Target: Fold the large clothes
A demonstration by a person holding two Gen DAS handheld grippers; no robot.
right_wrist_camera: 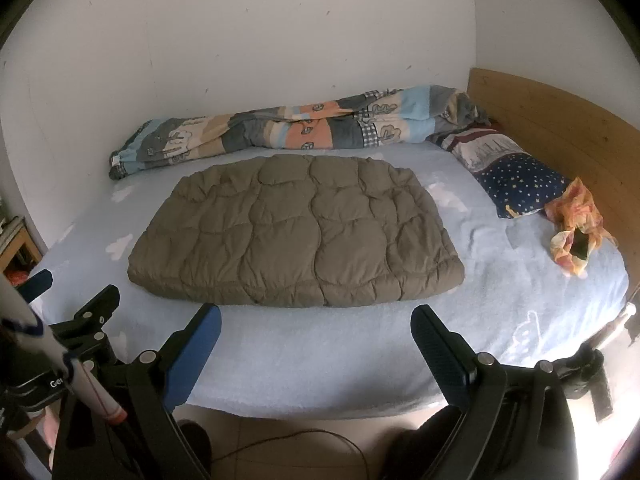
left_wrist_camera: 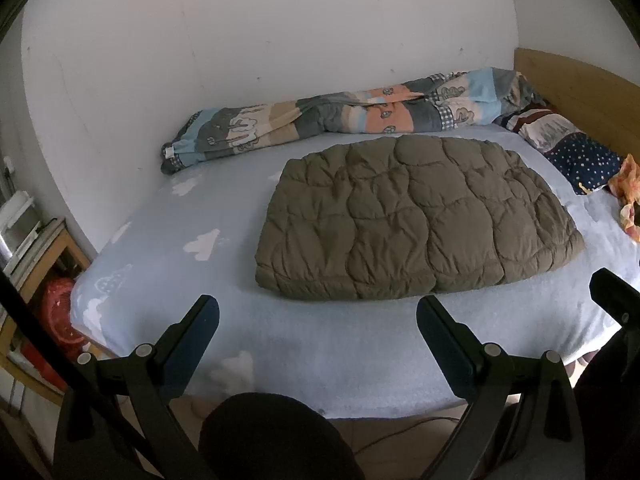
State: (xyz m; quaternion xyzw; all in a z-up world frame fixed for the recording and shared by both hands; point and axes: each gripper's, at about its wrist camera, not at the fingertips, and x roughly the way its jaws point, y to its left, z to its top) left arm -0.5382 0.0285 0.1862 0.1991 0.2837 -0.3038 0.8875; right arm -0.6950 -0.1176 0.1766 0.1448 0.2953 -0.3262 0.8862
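Surroundings: a patterned duvet (left_wrist_camera: 340, 118) is lying bunched along the white wall (left_wrist_camera: 240, 40) at the far side of the bed (left_wrist_camera: 312, 356), and a star-print pillow (right_wrist_camera: 516, 184) is resting against the wooden headboard (right_wrist_camera: 560, 132) to my right, with a crumpled orange cloth (right_wrist_camera: 576, 224) just beside it. A wooden shelf (left_wrist_camera: 48, 264) is standing off the bed's left edge. Nothing is lying between my grippers and the work.

Task item: the olive quilted garment (left_wrist_camera: 416, 220) is lying flat and folded into a rough rectangle on the light-blue cloud-print sheet, near the middle of the bed and apart from the duvet behind it.

Fingers: I am holding the left gripper (left_wrist_camera: 318, 320) over the bed's near edge, fingers (left_wrist_camera: 200, 320) spread wide, gripping nothing and touching nothing. I am holding the right gripper (right_wrist_camera: 316, 328) likewise, fingers (right_wrist_camera: 432, 332) wide apart and empty, just short of the garment's near edge.
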